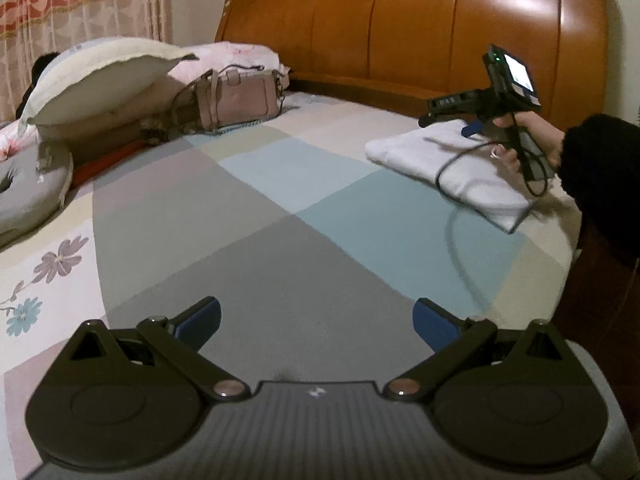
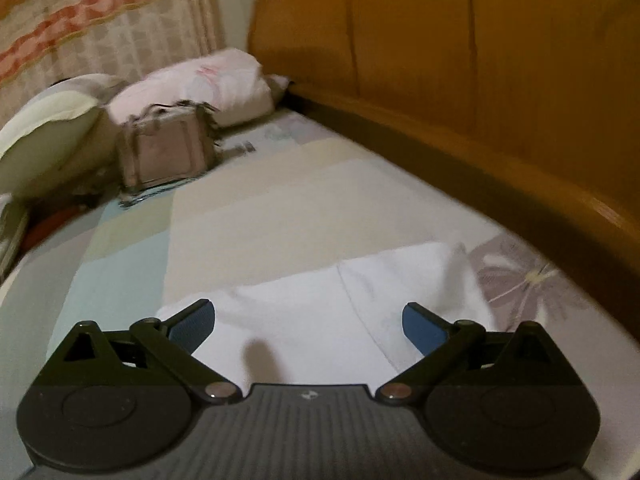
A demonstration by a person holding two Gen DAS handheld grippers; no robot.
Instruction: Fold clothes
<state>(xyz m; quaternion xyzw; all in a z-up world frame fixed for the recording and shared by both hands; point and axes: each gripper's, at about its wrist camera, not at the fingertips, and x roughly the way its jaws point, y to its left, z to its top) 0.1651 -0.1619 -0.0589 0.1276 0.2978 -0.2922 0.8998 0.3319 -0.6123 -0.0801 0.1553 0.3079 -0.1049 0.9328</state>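
Near the headboard, a folded white garment lies under the spread-open right gripper (left gripper likewise gaping, empty).

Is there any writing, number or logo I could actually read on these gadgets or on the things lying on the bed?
"DAS", or close to it: pale marks on the black bar of the right gripper, too small to be sure.
Lit screen on that gripper: bright, nothing readable.
Small white emblem on the left gripper's body: a logo, no letters; the same emblem shows in the right wrist view.
Pink handbag, folded white garment, bedspread: no text.
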